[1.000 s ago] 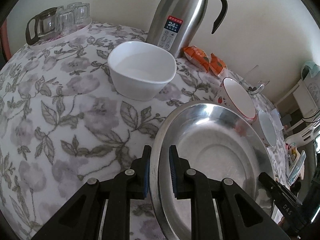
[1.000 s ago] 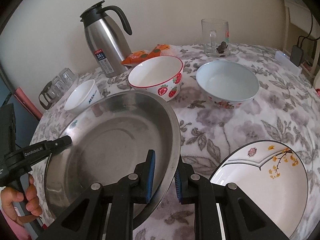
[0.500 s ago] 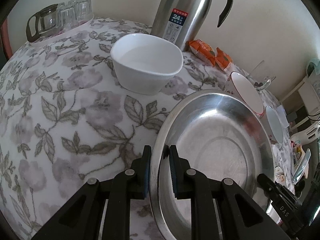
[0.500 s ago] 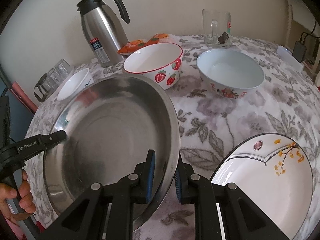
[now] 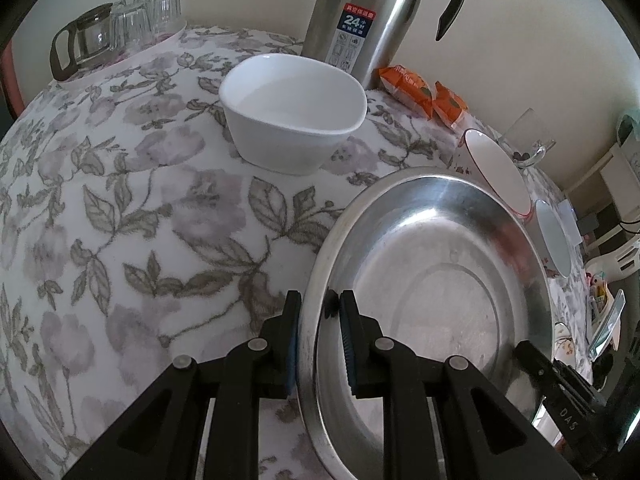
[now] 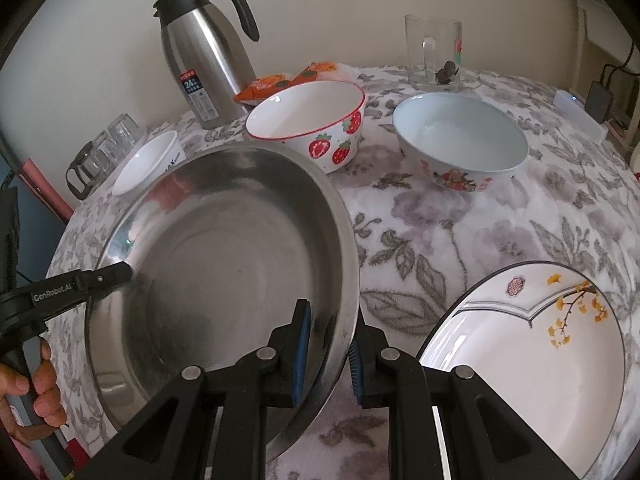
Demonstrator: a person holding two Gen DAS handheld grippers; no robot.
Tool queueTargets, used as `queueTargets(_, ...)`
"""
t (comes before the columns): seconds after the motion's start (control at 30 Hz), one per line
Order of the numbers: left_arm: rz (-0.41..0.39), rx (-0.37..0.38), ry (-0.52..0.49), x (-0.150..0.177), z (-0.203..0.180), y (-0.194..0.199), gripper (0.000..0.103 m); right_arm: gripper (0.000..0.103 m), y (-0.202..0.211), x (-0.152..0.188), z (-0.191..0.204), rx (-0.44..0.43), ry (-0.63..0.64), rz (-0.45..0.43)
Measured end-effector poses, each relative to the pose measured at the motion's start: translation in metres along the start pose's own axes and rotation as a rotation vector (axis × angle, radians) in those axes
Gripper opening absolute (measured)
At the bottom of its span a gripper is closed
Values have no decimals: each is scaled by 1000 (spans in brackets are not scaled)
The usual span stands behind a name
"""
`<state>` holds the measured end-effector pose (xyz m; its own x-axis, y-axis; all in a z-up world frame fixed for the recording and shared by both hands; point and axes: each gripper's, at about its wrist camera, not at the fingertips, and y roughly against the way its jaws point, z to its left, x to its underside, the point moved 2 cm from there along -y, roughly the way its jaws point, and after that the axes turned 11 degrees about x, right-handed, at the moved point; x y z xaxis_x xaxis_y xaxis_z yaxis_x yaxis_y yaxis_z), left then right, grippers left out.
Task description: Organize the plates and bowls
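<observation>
A wide steel basin (image 5: 432, 288) (image 6: 224, 272) is held tilted just over the flowered tablecloth. My left gripper (image 5: 318, 304) is shut on its left rim, and its tip shows as the left gripper (image 6: 108, 276) in the right wrist view. My right gripper (image 6: 330, 316) is shut on the opposite rim. A small white bowl (image 5: 292, 108) (image 6: 148, 160) stands beyond the basin. A strawberry bowl (image 6: 308, 116) and a pale blue bowl (image 6: 460, 136) stand farther back. A white plate with yellow flowers (image 6: 532, 360) lies right of my right gripper.
A steel thermos jug (image 5: 360, 12) (image 6: 204, 60) stands at the back by the wall, with orange snack packets (image 5: 416, 88) beside it. A glass mug (image 6: 434, 54) is at the back right. A glass jug and tumblers (image 5: 116, 36) fill the far left corner. A person's hand (image 6: 40, 396) grips the left handle.
Both views have drifted slightly, so the white bowl and thermos sit a little higher in the left wrist view. The basin stays gripped on both rims.
</observation>
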<state>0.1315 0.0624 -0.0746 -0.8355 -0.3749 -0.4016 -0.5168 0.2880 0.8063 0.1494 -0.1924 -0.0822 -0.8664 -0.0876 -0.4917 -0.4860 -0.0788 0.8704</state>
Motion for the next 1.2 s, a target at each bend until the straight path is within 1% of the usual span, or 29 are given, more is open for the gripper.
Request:
queueTargets(0.23,7,5,14,0,1,1,18,19,-1,0,-1,-1,0,5)
queueTargets(0.3,9,7,21,0,1,1,21,19,-1,-1,-1,-3,-3,10)
queueTargets(0.37,14,9,32,-1,2,2,21,19,-2,-1,-1,-6,-6,20)
queueTargets(0.43,22,-3,41,-2,2,3,21,19,-2,-1,-2,-7,-16,25)
queueTargets(0.57,26,9,48,-3,1,7,22,19,-1,-2,-7,-18,-42,38)
queueTargets(0.6,25,6,47,-3,0,9,25,20,-1,-2,-8,-23,-49,43)
queueTargets(0.67,13,-3,40,-5,-2,14,31,25,1,-3,-9,-18,-55,46)
queueTargets(0.7,7,-5,38,-6,-3,16,34,26,2,-3,-10,-14,-57,45)
queueTargets(0.8,-13,1,40,-9,-6,26,36,26,7,-6,-12,-24,-68,45)
queueTargets(0.87,-30,-6,44,-11,-8,35,39,27,13,-8,-14,-26,-74,37)
queueTargets(0.9,-42,-13,43,-13,-9,38,45,28,16,-10,-14,-23,-76,32)
queueTargets(0.93,-56,-27,39,-14,-10,44,52,33,20,-12,-15,-22,-79,22)
queueTargets(0.97,-61,-40,37,-15,-10,46,56,44,25,-13,-16,-19,-82,10)
queueTargets(1.03,-63,-71,34,-16,-11,50,61,58,35,-16,-17,-12,-84,-20)
queueTargets(1.1,-48,-109,34,-15,-11,52,62,59,44,-19,-15,-15,-79,-41)
queueTargets(1.17,-27,-147,34,-14,-9,51,65,67,49,-20,-13,-4,-73,-55)
queueTargets(1.2,-21,-161,36,-13,-8,50,67,69,52,-21,-12,3,-66,-64)
